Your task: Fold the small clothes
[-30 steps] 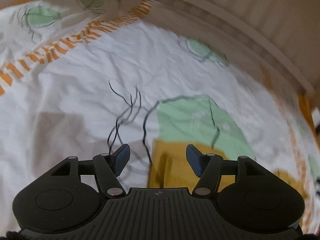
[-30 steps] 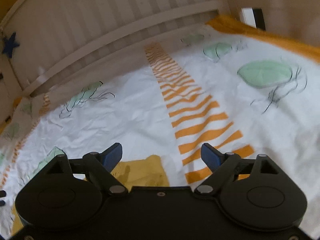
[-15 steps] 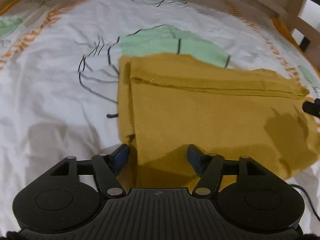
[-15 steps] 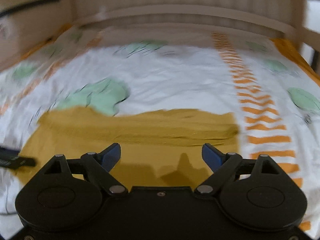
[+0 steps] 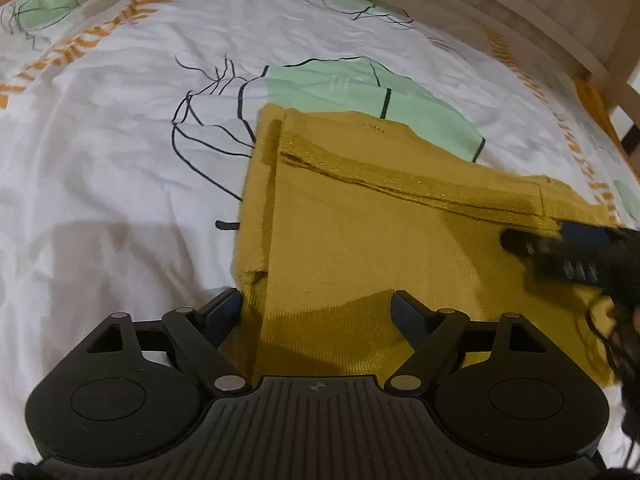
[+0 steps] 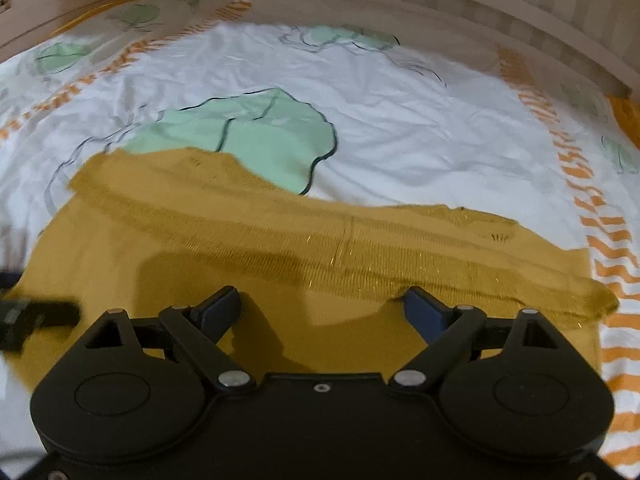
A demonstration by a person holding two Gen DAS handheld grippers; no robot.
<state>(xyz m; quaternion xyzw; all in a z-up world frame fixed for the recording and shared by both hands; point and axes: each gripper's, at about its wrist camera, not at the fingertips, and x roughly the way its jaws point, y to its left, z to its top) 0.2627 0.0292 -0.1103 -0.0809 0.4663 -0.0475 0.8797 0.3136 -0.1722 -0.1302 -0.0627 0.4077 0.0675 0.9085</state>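
- The bed [image 5: 120, 128] fills both views, spread with a creased white sheet [image 6: 400, 136] printed with pale green blobs outlined in black, thin black lines and bands of orange dashes.
- A pale wooden slatted rail [image 5: 540, 4] runs along the bed's far edge; in the left view a post stands at the upper right with a dark gap beside it.
- An orange strip of cloth shows at the sheet's far border in the right view.
- The mustard knit garment [image 5: 380, 248] lies flat on the sheet, partly over one green blob, with a ribbed band [image 6: 360, 256] running across its width and one side edge folded in along the left in the left view.
- The left tongs [image 5: 320, 312] sit low over the garment's near left corner; the jaws have just been opening and stand wide, one finger at the folded edge, the other over the cloth, with cloth between them but not pinched.
- The right tongs [image 6: 320, 308] hover over the garment's near edge beside the band, jaws wide apart and holding nothing; in the left view they show blurred at the right.
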